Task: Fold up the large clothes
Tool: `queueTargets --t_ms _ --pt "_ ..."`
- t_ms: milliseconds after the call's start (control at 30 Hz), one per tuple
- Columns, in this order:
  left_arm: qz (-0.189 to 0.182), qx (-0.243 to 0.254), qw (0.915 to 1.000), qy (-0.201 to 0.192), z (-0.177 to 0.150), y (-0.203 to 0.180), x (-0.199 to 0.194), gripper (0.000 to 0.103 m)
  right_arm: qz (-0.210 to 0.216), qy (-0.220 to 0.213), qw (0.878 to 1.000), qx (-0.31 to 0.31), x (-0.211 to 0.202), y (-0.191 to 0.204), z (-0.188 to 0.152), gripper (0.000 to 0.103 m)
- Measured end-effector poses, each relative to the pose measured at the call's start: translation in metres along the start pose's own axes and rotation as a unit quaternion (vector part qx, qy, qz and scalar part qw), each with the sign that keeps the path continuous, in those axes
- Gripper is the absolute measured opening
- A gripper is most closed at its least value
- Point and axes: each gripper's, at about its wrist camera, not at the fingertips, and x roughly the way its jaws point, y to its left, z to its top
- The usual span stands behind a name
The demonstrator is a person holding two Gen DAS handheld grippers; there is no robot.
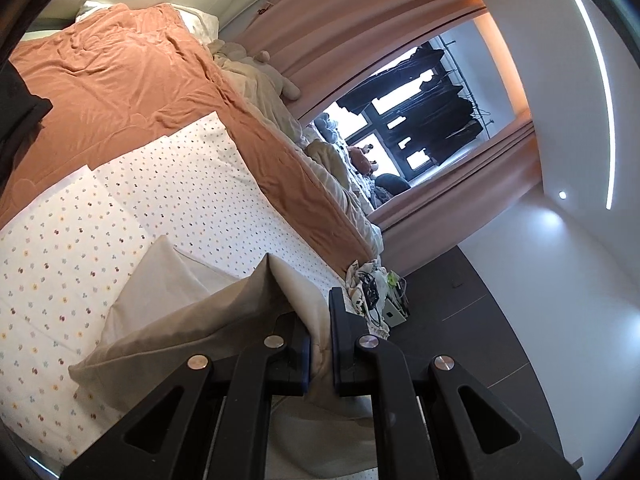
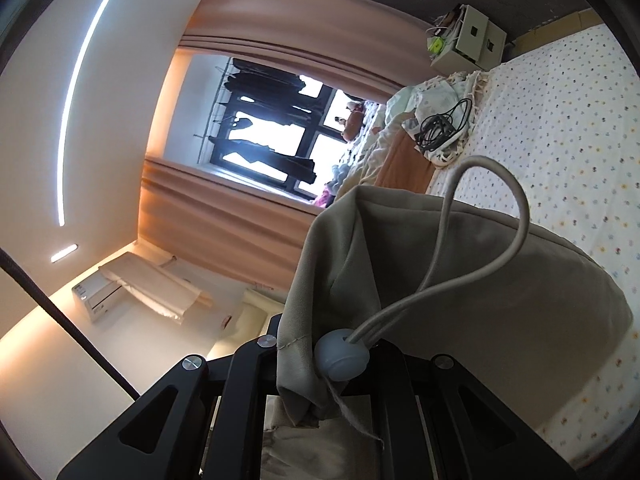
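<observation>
Beige garment (image 1: pixel 168 320) lifted above dotted bedsheet (image 1: pixel 160 184), pinched in nearly closed left gripper (image 1: pixel 320 344) & right gripper (image 2: pixel 320 360); drawcord w/ toggle (image 2: pixel 341 356) looping up front. Beyond: orange blanket (image 1: pixel 132 80), cable tangle (image 2: pixel 438 128), curtains (image 1: pixel 360 20), window (image 2: pixel 272 136).

left gripper (image 1: pixel 320 344): black linkage, silver screws | right gripper (image 2: pixel 320 360): black, silver screws, dark cable
</observation>
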Motion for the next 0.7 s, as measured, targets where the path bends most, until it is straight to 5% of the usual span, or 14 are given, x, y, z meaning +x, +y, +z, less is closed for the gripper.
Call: queueTargets --t_ms 400,700 --pt "0.048 -0.039 0.9971 0.044 0.037 0.039 0.124 0.009 -0.088 -0.007 0.994 0.067 0.091 -0.006 0.002 0.007" --pt "0.1 -0.05 0.9905 0.08 0.025 0.085 0.197 0.009 -0.156 0.017 0.984 0.088 0.122 -0.024 -0.013 0.01"
